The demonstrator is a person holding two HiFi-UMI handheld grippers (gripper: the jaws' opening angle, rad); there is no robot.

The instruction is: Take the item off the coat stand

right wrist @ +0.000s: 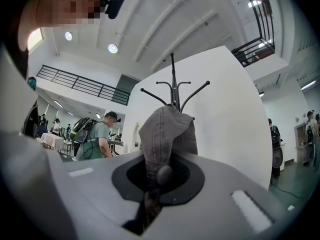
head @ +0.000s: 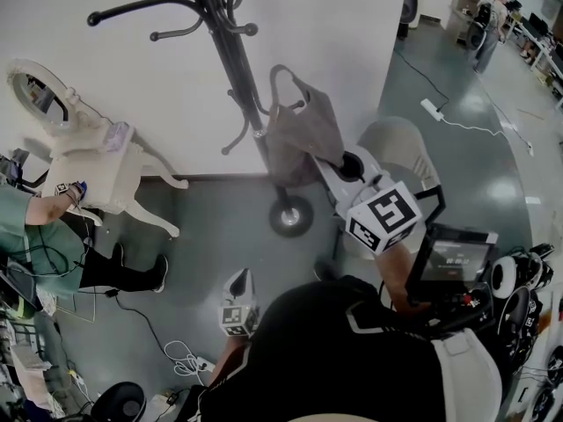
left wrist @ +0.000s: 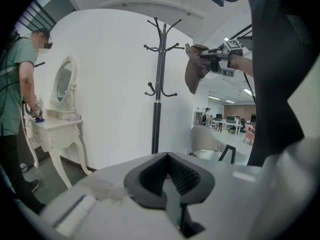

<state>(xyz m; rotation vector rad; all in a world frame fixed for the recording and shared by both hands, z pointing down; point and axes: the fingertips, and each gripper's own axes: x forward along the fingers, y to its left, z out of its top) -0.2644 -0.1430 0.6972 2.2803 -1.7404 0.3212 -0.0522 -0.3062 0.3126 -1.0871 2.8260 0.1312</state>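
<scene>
The black coat stand (head: 230,55) rises in front of a white wall, its round base (head: 291,215) on the floor. A grey cap (head: 299,135) hangs from my right gripper (head: 341,169), which is shut on it. In the left gripper view the cap (left wrist: 195,68) is in the air to the right of the stand (left wrist: 159,84), apart from its hooks. In the right gripper view the cap (right wrist: 166,132) sits pinched between the jaws of my right gripper (right wrist: 157,176), with the stand's top (right wrist: 173,82) behind it. My left gripper (head: 238,284) is low and shut, with nothing in it.
A white dressing table (head: 92,170) with an oval mirror stands at the left, with a person in a green shirt (head: 35,236) beside it. A grey chair (head: 400,152) is behind the right gripper. Cables (head: 176,354) trail on the floor.
</scene>
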